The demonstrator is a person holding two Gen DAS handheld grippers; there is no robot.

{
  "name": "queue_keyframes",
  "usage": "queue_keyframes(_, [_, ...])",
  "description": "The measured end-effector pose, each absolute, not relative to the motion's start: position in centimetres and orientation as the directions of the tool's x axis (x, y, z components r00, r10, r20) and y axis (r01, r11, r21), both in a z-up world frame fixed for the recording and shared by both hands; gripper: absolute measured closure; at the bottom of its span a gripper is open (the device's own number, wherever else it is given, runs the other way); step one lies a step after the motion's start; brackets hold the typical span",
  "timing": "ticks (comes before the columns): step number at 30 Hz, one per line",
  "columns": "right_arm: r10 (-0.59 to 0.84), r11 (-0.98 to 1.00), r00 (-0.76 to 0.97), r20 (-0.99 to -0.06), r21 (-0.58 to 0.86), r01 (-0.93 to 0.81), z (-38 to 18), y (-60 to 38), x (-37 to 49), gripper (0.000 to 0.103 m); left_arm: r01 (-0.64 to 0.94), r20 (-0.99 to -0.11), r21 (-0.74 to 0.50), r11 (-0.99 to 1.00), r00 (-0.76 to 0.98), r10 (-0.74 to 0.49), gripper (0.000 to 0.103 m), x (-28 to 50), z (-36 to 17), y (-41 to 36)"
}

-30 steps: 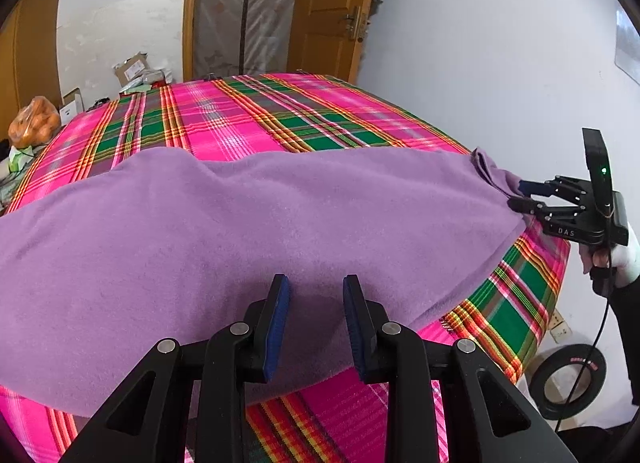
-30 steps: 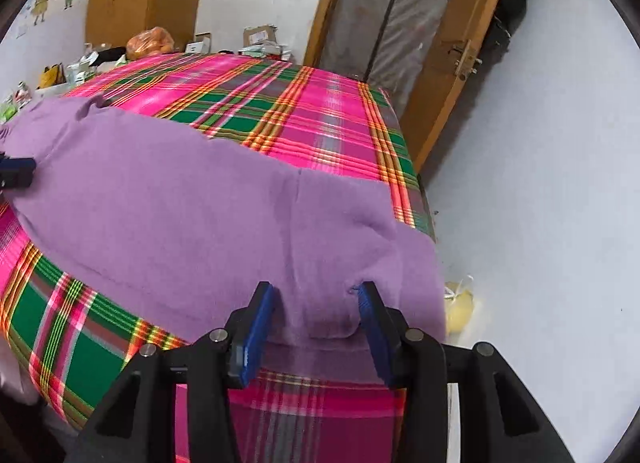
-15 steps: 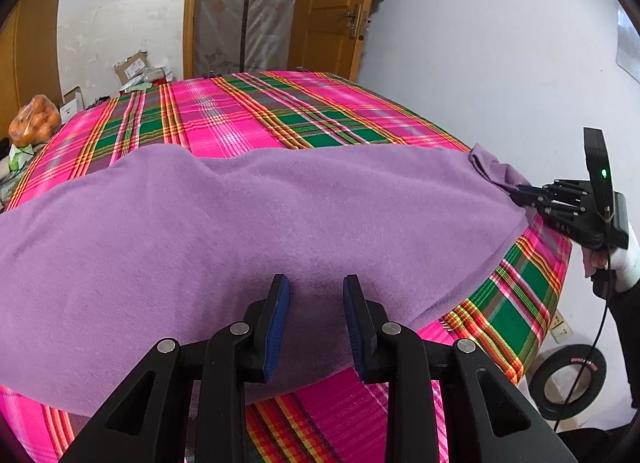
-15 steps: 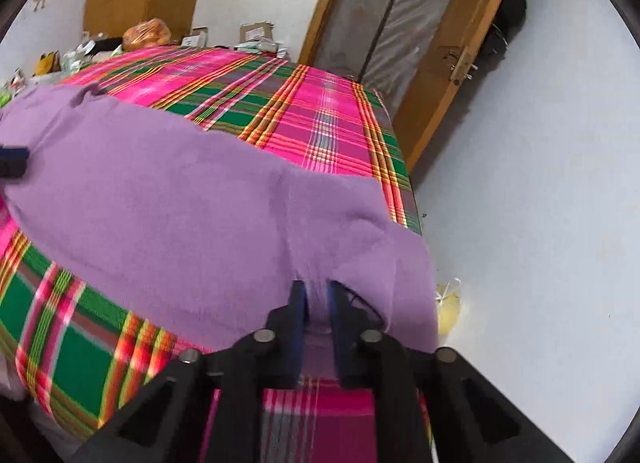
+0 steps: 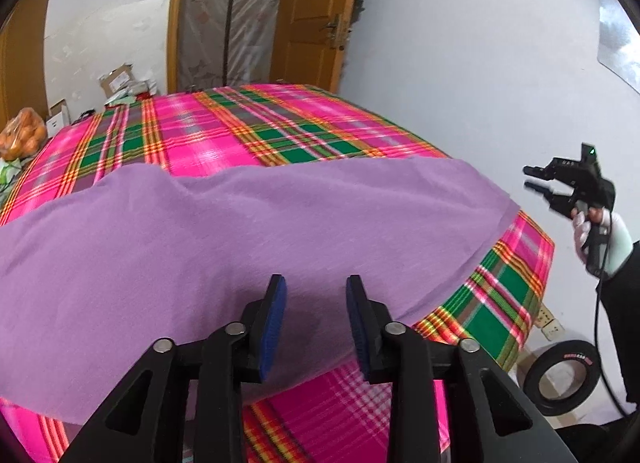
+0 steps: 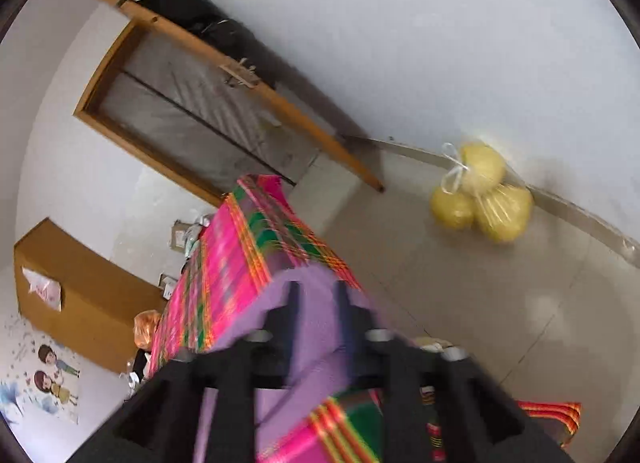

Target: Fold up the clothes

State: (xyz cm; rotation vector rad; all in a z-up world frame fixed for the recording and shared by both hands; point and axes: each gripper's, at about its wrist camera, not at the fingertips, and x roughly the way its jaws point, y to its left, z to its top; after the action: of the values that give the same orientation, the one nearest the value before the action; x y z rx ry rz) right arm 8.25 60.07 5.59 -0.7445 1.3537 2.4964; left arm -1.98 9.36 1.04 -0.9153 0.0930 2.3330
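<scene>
The purple cloth [image 5: 248, 231] lies spread across the plaid bed [image 5: 256, 131], ready for folding. The left gripper [image 5: 314, 319] hovers spread at its near edge; the right gripper [image 5: 534, 179], just reopened, stands empty off its right corner.

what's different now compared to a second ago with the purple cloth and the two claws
The right claw pinched the corner of the purple cloth, let it go and pulled away off the table edge, rolling; its jaws have just been opening, empty. The corner now lies flat. The left claw opened slightly over the near edge, otherwise unmoved.
</scene>
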Motion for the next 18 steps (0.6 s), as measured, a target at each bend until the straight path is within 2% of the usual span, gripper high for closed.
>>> queue_keyframes(7, [-0.199, -0.472, -0.816, -0.542, 0.783, -0.405, 1.8, 61.0, 8.1, 0.062, -0.637, -0.652, -0.130, -0.760, -0.522, 0.549, 0.068, -1.6, 1.0, 11.8])
queue_keyframes(11, [-0.278, -0.425, -0.805, -0.523, 0.819, -0.385, 0.8, 61.3, 6.4, 0.062, -0.667, -0.671, -0.109, -0.737, -0.499, 0.549, 0.068, -1.3, 0.7, 13.0])
queue_keyframes(14, [-0.307, -0.428, -0.774, -0.553, 0.807, -0.407, 0.1, 60.9, 5.2, 0.062, -0.683, -0.683, -0.097, -0.724, -0.484, 0.547, 0.068, -1.2, 0.4, 14.1])
queue_keyframes(15, [-0.308, -0.425, -0.771, -0.557, 0.806, -0.413, 0.0, 61.0, 5.2, 0.058, -0.685, -0.684, -0.094, -0.722, -0.483, 0.546, 0.068, -1.2, 0.4, 14.3])
queue_keyframes(18, [-0.320, -0.398, -0.778, -0.540, 0.822, -0.407, -0.4, 61.2, 5.4, 0.056, -0.691, -0.694, -0.083, -0.718, -0.477, 0.540, 0.068, -1.3, 0.1, 14.9])
